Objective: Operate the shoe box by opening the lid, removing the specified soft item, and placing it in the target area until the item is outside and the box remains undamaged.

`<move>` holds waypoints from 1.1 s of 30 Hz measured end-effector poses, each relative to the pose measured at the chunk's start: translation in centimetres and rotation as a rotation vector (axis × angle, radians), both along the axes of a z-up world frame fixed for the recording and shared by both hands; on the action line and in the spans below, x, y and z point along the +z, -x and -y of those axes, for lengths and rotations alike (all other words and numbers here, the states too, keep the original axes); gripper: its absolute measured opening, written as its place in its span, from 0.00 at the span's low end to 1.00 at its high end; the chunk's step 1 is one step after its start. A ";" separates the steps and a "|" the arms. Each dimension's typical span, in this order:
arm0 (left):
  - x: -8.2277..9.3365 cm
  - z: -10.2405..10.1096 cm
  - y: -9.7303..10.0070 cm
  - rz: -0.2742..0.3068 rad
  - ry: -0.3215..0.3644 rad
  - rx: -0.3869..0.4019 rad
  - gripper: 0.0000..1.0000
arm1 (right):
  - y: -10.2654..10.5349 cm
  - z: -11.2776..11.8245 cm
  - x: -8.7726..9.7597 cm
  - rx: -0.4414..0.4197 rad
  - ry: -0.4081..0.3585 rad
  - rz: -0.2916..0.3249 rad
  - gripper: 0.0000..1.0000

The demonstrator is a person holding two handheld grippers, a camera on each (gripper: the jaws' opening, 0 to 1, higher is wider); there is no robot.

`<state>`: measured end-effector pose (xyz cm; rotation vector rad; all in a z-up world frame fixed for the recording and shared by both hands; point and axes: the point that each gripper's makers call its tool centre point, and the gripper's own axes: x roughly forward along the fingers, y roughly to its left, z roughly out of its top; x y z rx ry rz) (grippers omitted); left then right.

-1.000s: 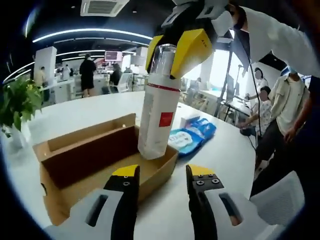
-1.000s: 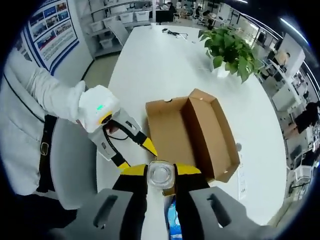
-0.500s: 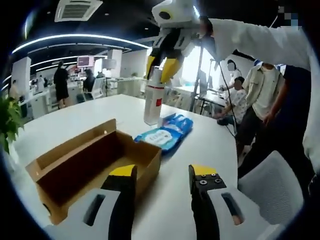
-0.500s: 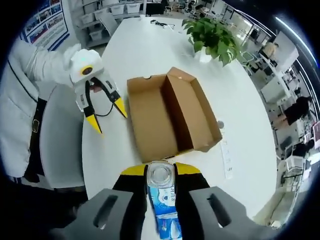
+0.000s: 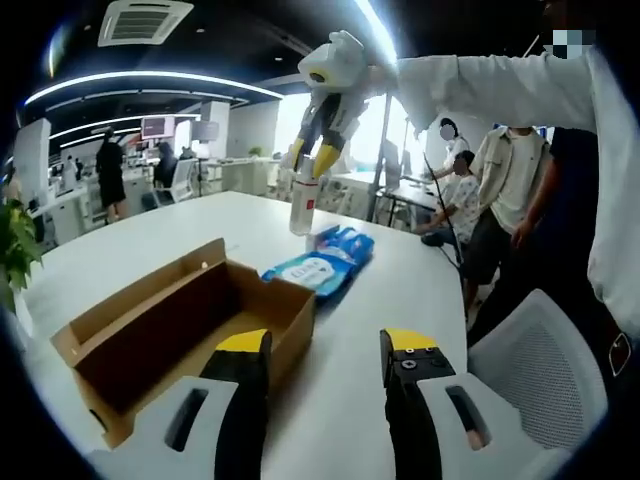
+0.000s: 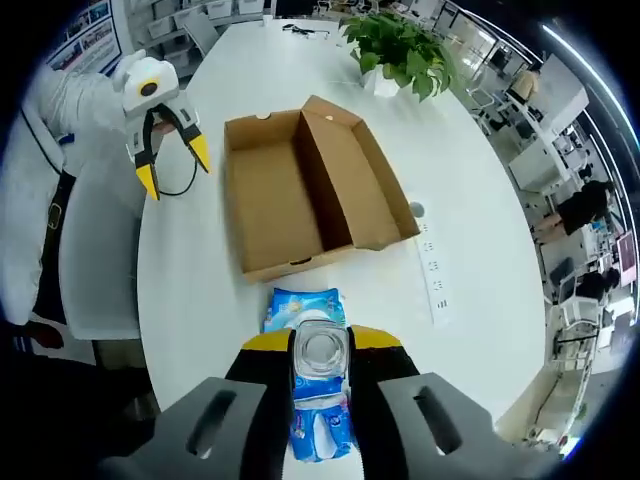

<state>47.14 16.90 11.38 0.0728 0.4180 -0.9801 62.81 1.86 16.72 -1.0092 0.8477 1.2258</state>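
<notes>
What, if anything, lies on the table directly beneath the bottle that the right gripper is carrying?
The blue wipes pack lies on the white table right under the bottle clamped in the right gripper. The open shoe box sits further off, and bare tabletop shows either side of the pack.

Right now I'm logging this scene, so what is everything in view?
box: one, brown cardboard, open, on the table.
bottle: one, white with a red label, held above the table past the pack.
pack: one, blue and white, flat on the table beside the box.
plant: one, green, far end of the table.
power strip: one, white, beside the box.
table: one, white.
chair: one, white, at the table edge.
left gripper: yellow tips, open, empty.
right gripper: yellow tips, shut on the bottle.
</notes>
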 end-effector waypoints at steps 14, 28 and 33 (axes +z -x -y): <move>-0.3 -1.3 -0.1 -0.017 0.011 0.023 0.43 | -3.8 4.1 -3.3 -0.001 0.040 0.010 0.17; 0.0 -1.8 -0.1 -0.014 0.014 0.045 0.43 | -6.3 7.1 -7.4 -0.009 0.066 -0.003 0.17; -0.1 -1.6 0.0 -0.017 0.010 0.046 0.43 | -6.7 7.5 -8.5 -0.002 0.065 -0.003 0.17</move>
